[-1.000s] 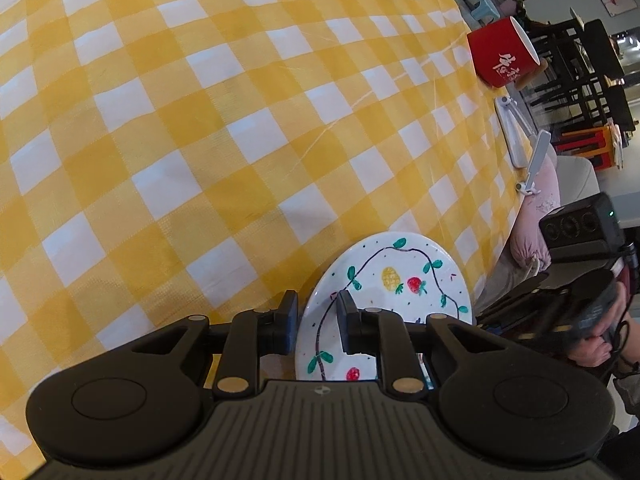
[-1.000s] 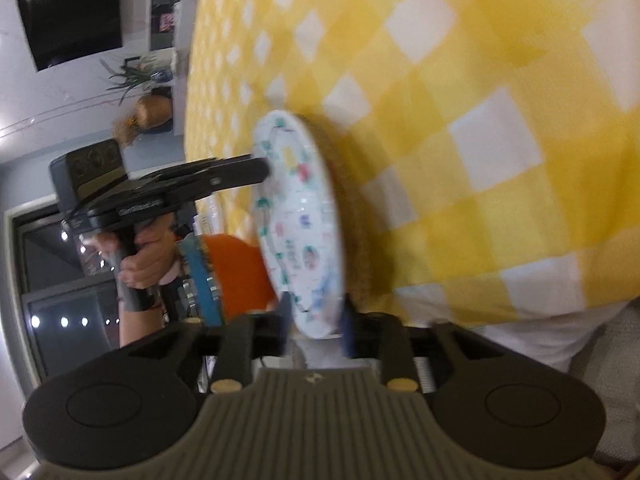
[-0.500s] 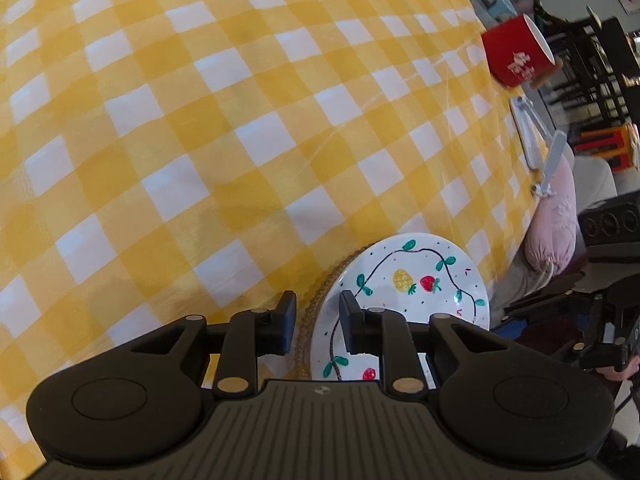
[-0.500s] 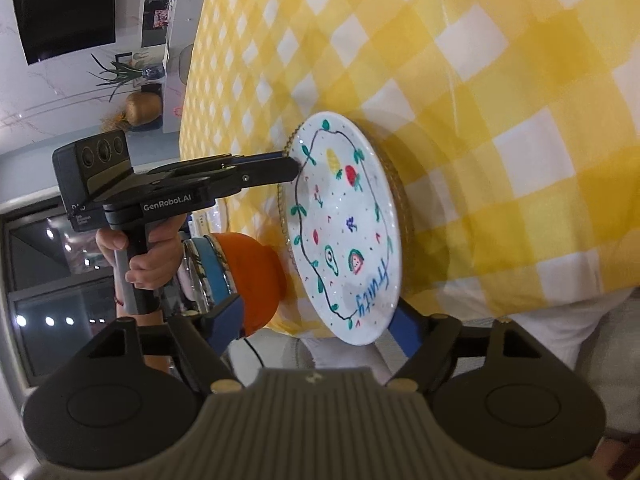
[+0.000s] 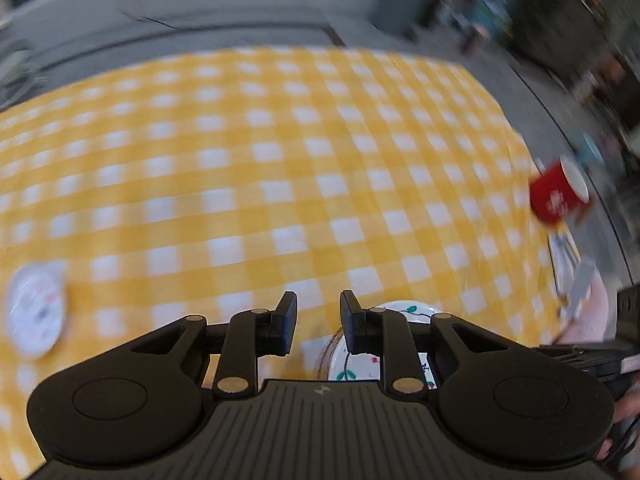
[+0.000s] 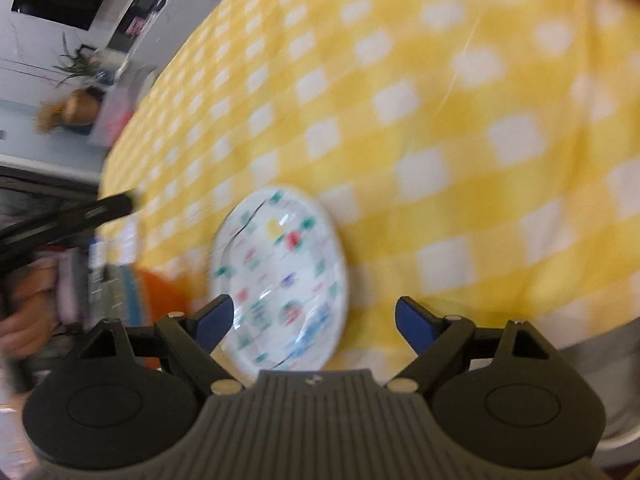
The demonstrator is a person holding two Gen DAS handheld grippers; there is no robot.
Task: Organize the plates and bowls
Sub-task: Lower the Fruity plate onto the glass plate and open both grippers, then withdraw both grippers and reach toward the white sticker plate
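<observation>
Jaws of the right gripper (image 6: 314, 320) stand spread wide with nothing pinched; the plate (image 6: 280, 276) lies below and between them on the tablecloth (image 6: 440, 120), its rim clear of both pads as far as the blur allows; jaws of the left gripper (image 5: 318, 320) stand a narrow gap apart and empty, the same plate (image 5: 400, 310) showing just beyond and under the right finger.

Placement: the plate sits flat near the table's near edge, face up, fruit pattern visible; a dark woven edge shows beside it in the left view, possibly a mat, not confirmed; this item is judged set down and released.

Outstanding: a second white dish (image 5: 36, 316) lies well apart at the left of the cloth, unstacked; an orange bowl (image 6: 160, 300) shows past the table edge beside the plate, its support hidden; a red cup (image 5: 558, 196) stands at the far right.

Assessment: one piece placed; dish and bowl not yet gathered; task judged part-done, roughly early to middle; both views blurred, so fine contact cannot be certified.
</observation>
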